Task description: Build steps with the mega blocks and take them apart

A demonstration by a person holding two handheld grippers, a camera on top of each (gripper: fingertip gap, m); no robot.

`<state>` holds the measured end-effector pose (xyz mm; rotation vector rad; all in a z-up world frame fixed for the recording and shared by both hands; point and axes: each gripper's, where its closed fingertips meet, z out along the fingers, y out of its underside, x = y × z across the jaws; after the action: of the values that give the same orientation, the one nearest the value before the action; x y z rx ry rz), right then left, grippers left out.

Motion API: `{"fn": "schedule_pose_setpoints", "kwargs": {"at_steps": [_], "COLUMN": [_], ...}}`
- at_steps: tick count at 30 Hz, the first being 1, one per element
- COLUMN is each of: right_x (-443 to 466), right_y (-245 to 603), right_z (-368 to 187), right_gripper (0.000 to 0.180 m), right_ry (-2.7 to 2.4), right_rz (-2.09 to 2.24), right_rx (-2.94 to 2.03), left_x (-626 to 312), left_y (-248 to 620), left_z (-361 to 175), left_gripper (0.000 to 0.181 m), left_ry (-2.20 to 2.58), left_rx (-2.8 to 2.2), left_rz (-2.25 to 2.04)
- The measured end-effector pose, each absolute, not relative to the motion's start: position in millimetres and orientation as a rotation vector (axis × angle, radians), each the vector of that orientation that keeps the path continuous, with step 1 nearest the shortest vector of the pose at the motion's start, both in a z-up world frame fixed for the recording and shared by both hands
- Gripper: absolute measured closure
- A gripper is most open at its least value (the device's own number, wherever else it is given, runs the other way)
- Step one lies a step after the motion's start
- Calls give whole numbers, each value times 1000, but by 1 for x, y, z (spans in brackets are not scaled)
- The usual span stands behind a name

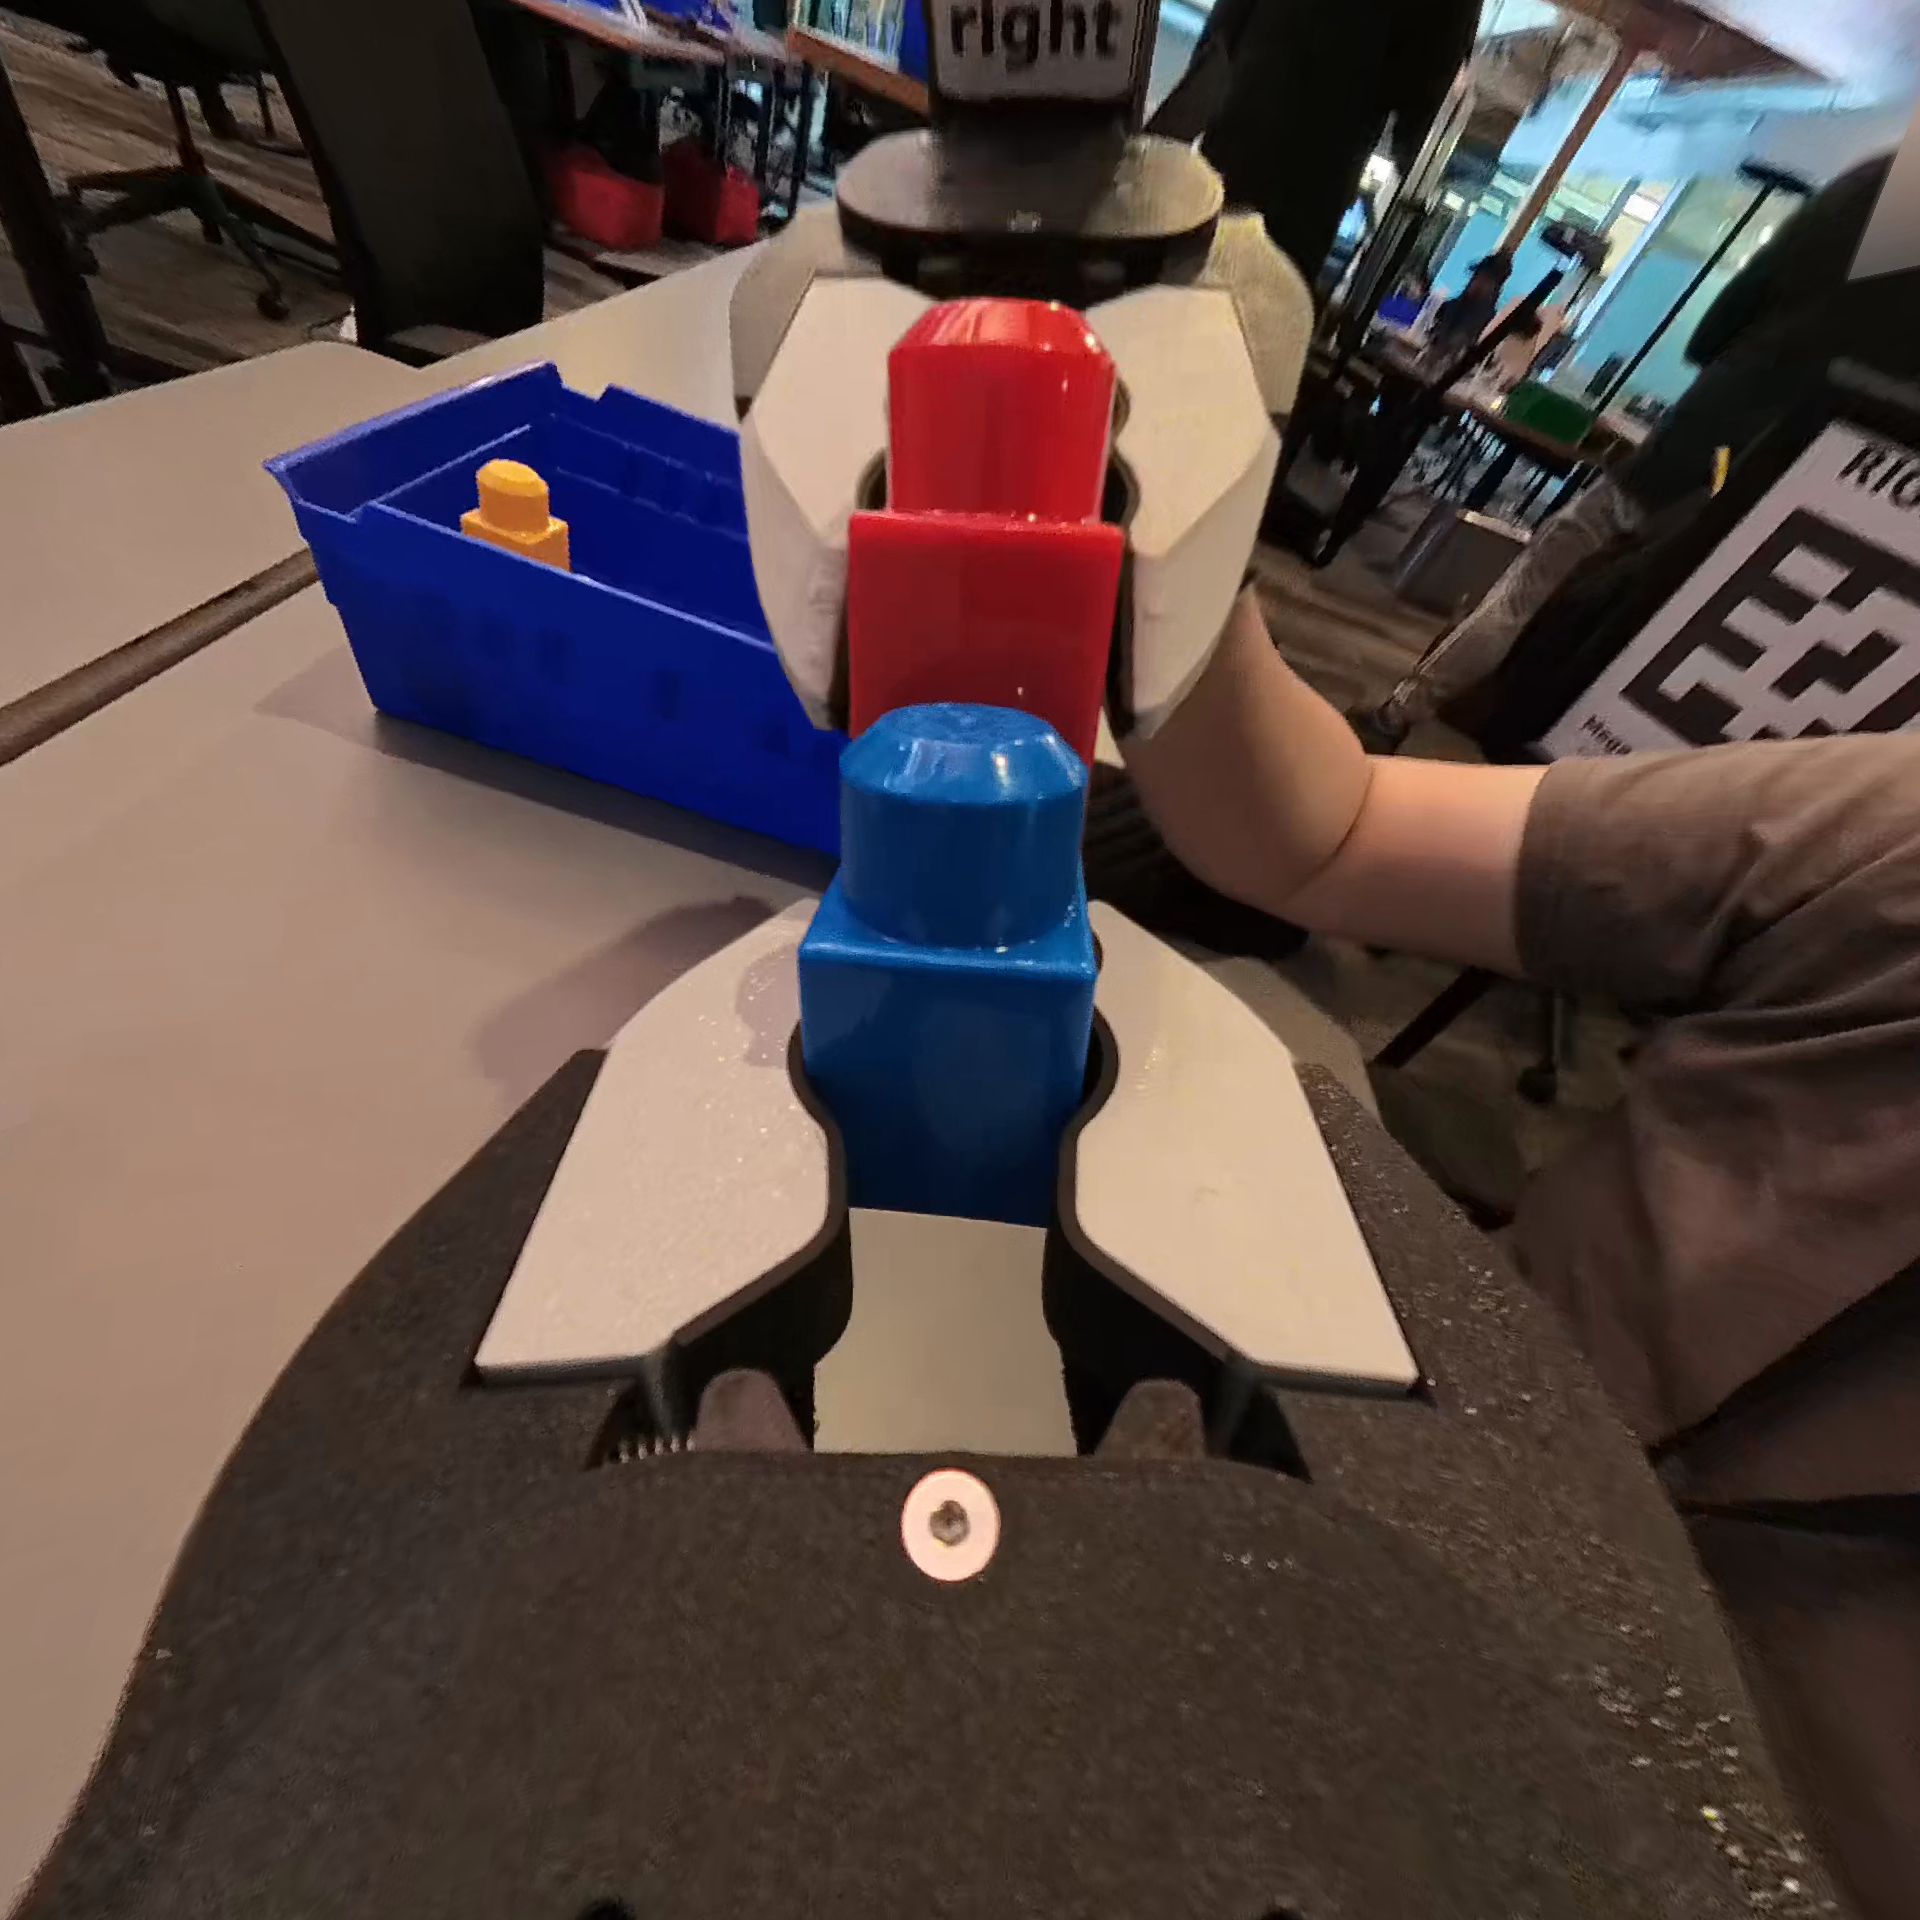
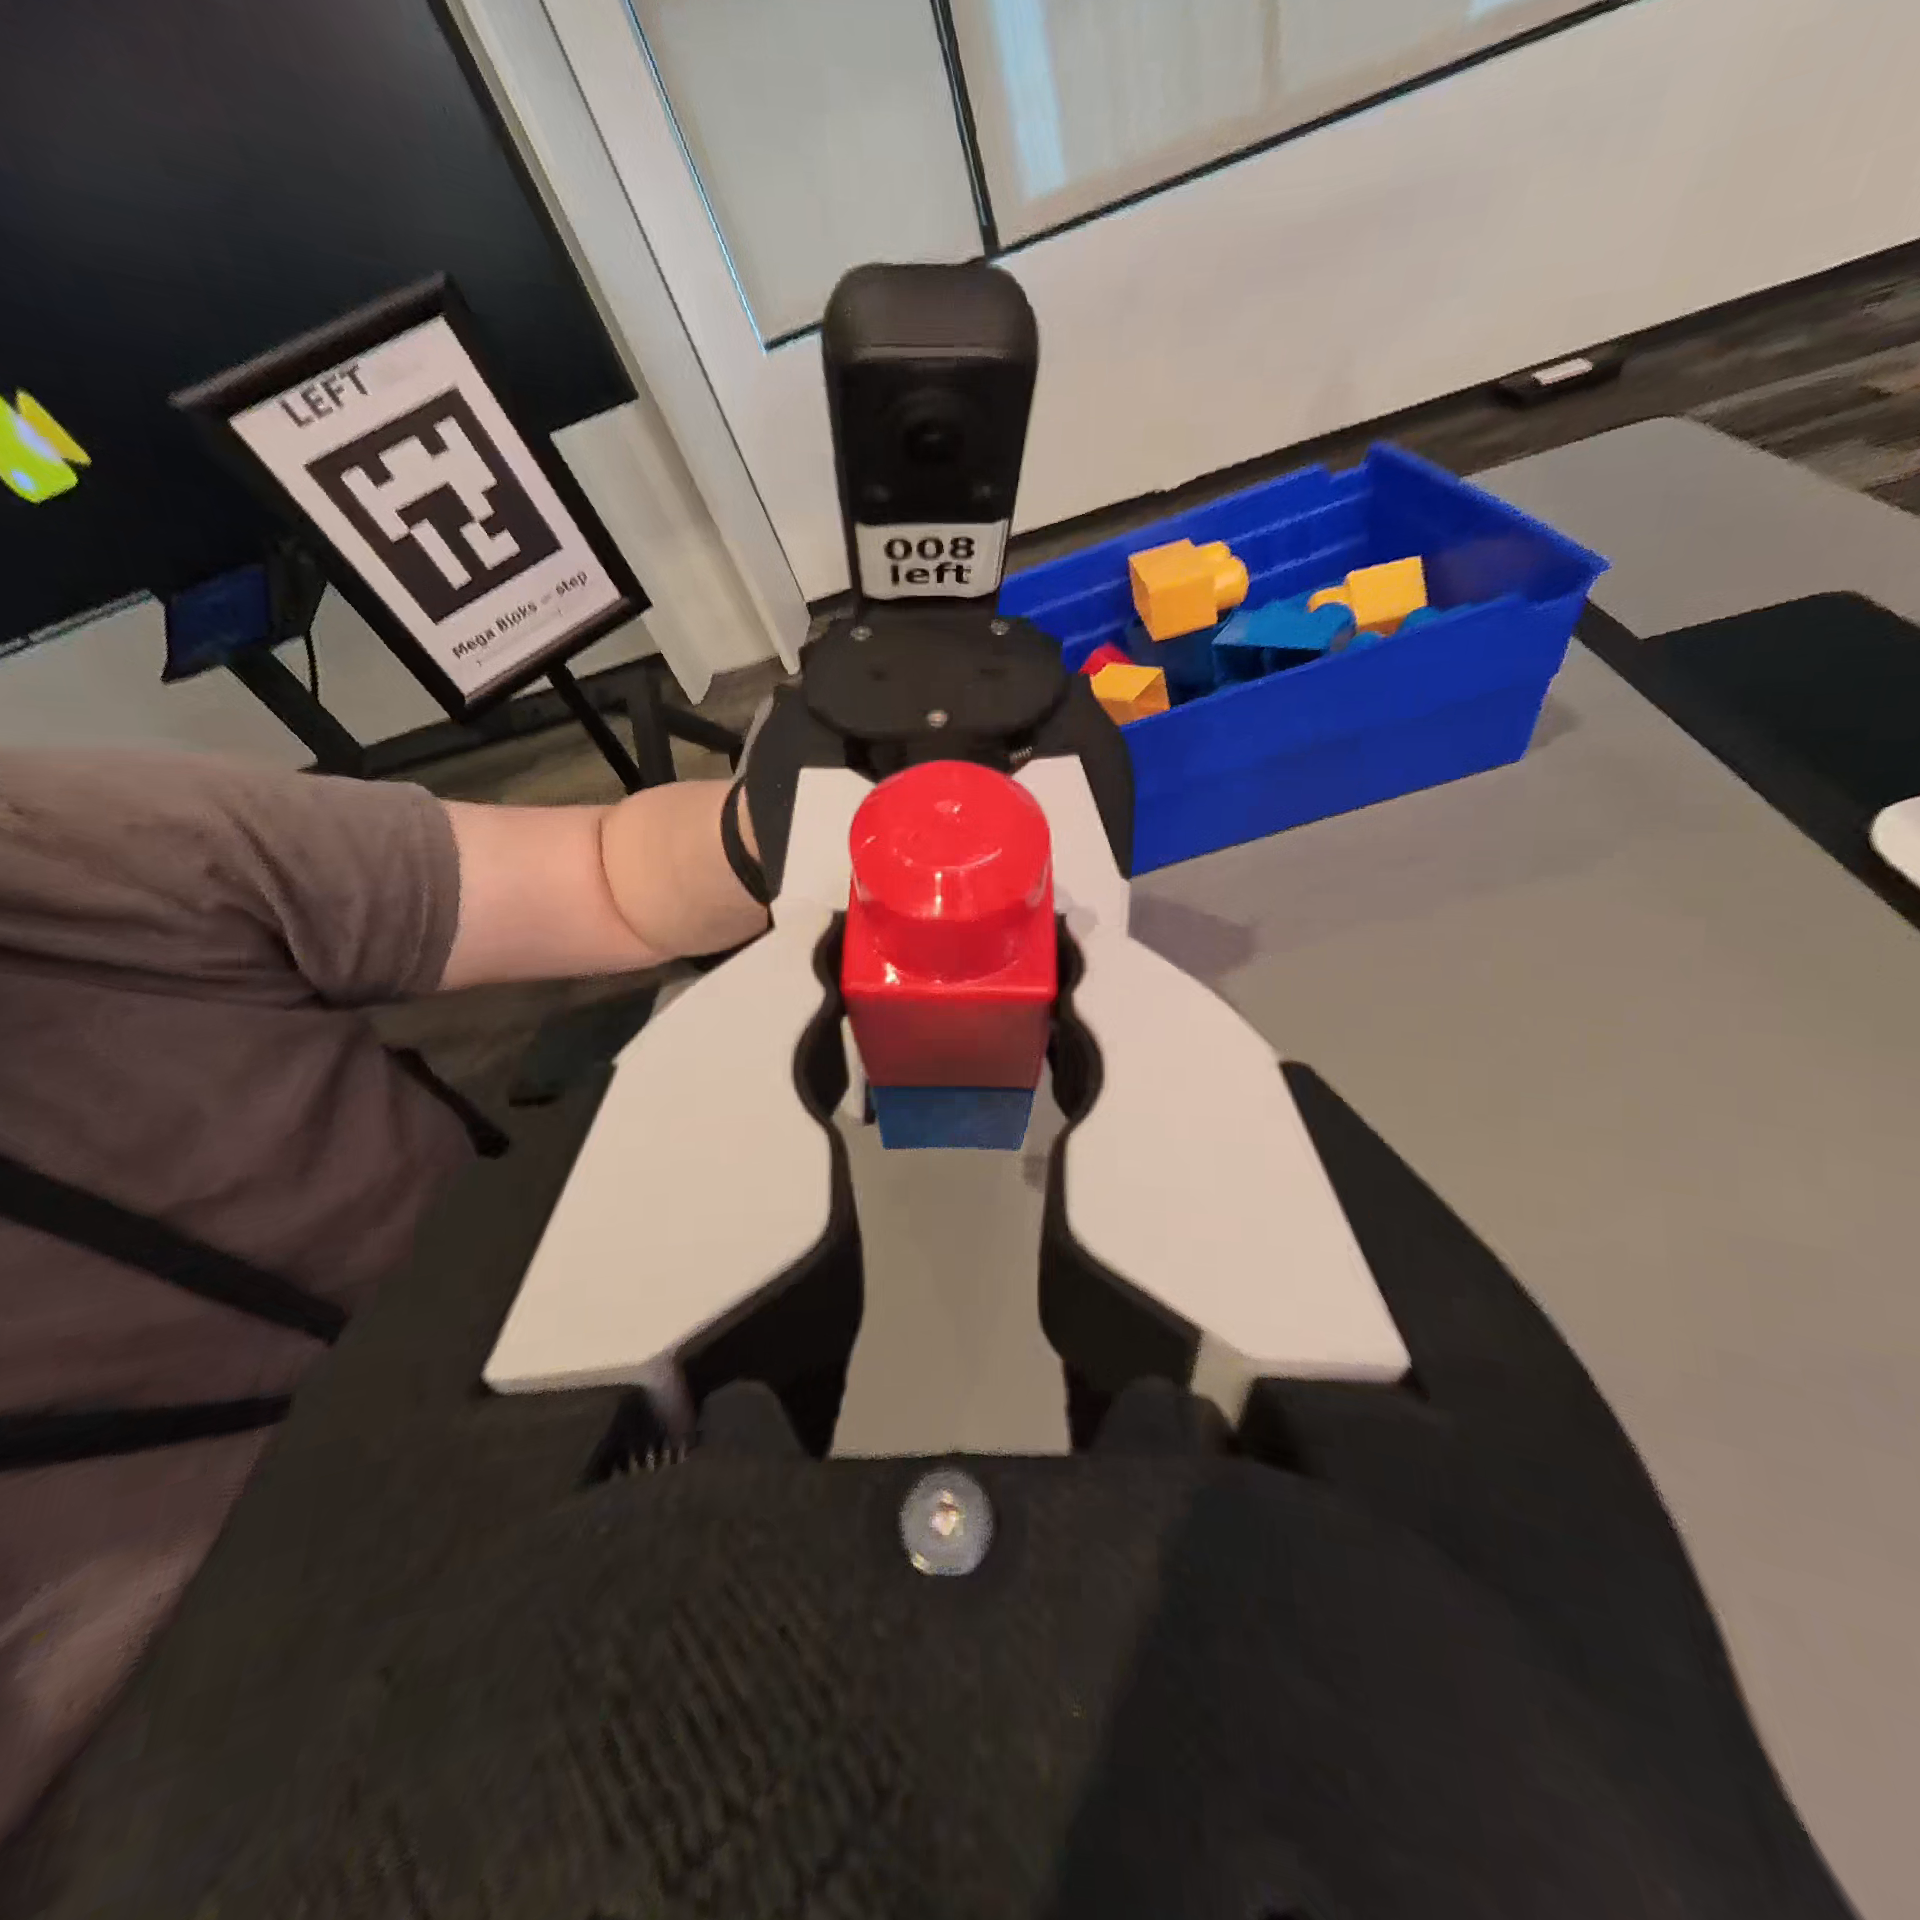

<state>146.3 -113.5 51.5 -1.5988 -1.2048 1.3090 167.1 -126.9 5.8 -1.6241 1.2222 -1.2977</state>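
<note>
One red block [image 1: 985,540], one blue block [image 1: 951,997]

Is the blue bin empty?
No, the blue bin on the table has a pile of yellow blocks and blue blocks lying loose inside it.

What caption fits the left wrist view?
Left gripper grips a blue block; right gripper grips a red block.

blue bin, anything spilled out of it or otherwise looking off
Nothing has spilled: the blue bin sits upright on the grey table, and its loose blocks lie jumbled inside it. The only blocks outside are the red block and the blue block, each clamped in a gripper.
</note>
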Motion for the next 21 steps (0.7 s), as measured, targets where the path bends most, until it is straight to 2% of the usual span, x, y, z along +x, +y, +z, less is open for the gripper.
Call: {"fn": "schedule_pose_setpoints", "kwargs": {"at_steps": [3,5,6,10,12,16,21], "right_x": [148,156,167,264,326,426,476], "right_y": [-118,-118,-114,-86,-70,-24,23], "right_z": [49,52,56,88,86,50,-37], "right_gripper": [143,143,143,142,142,142,142], "right_ry": [-1264,-1296,-1311,-1227,-1153,-889,-766], "right_rz": [1242,1156,1077,679,496,244,106], "right_rx": [-1623,-1628,-1627,-1604,-1650,-1884,-2197], "left_x": [168,169,169,165,167,171,176], "left_y": [-129,-129,-128,-126,-130,-136,-145], "left_z": [6,7,5,0,-1,-9,-20], "left_gripper": [138,114,109,111,114,114,115], "left_ry": [1252,1252,1266,1305,1320,1374,1434], "left_rx": [-1612,-1616,-1623,-1636,-1644,-1661,-1688], "left_rz": [-1275,-1243,-1210,-1135,-1166,-1152,-1145]}}
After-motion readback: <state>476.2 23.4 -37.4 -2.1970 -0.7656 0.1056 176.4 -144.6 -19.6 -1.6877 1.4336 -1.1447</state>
